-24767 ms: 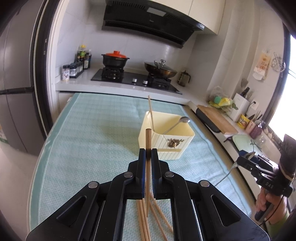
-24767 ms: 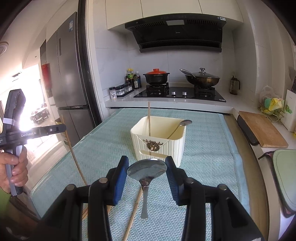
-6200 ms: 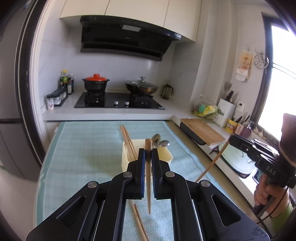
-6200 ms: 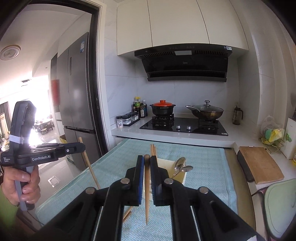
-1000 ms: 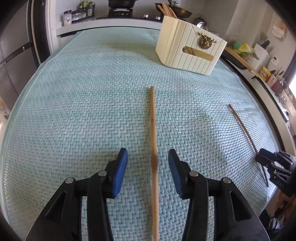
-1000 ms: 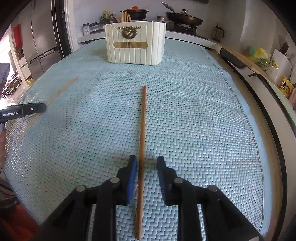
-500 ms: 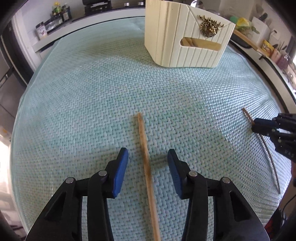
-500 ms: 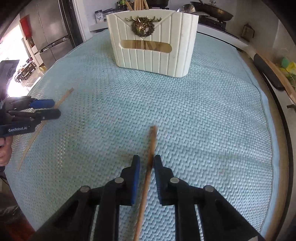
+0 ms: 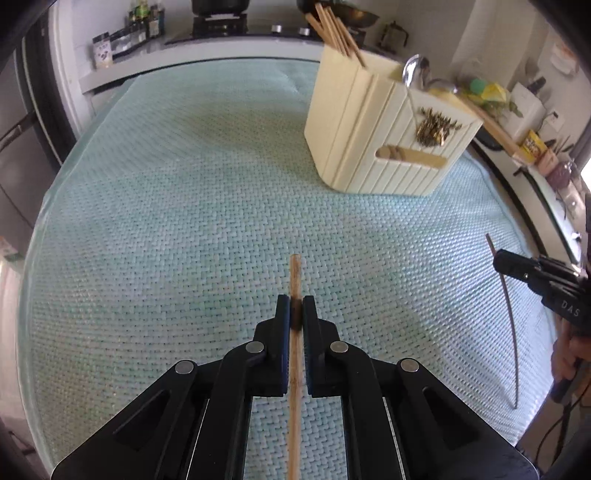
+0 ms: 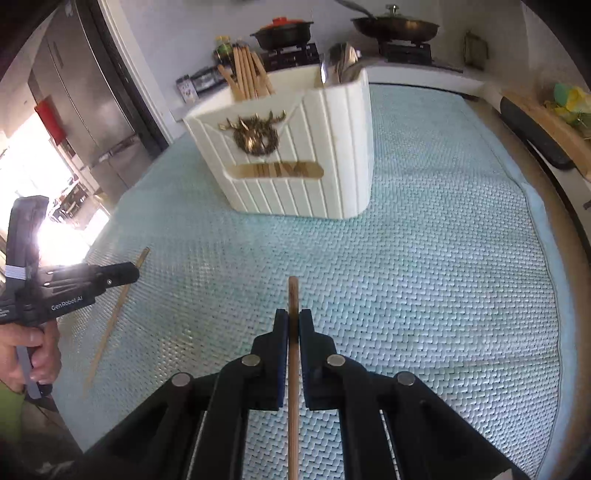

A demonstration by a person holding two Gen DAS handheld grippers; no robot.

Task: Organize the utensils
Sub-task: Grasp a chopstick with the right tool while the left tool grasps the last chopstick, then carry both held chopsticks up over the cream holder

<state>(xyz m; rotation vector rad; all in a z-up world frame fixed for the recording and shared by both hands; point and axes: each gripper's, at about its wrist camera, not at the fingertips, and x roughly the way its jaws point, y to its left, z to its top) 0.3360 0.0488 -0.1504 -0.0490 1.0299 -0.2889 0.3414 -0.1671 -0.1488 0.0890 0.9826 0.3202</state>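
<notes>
My left gripper (image 9: pixel 295 306) is shut on a wooden chopstick (image 9: pixel 294 273) just above the teal mat (image 9: pixel 166 206). My right gripper (image 10: pixel 293 320) is shut on another wooden chopstick (image 10: pixel 293 291). The cream utensil holder (image 9: pixel 388 140) stands ahead on the mat, with several chopsticks (image 9: pixel 334 27) in its left compartment and spoons (image 9: pixel 415 72) in its right one. In the right wrist view the holder (image 10: pixel 295 155) stands ahead, and the left gripper (image 10: pixel 122 275) shows at the left with its chopstick (image 10: pixel 114 314). The right gripper (image 9: pixel 513 264) shows at the right of the left wrist view.
A counter with a stove, a red-lidded pot (image 10: pixel 282 31) and a pan (image 10: pixel 395 26) runs behind the table. Spice jars (image 9: pixel 122 40) stand at the back left. A cutting board (image 10: pixel 546 118) lies on the right counter. A fridge (image 10: pixel 85 96) stands at the left.
Both grippers have closed on their chopsticks; half a second ago the left jaws were wide open around its stick. Both now hold the sticks nearer the holder.
</notes>
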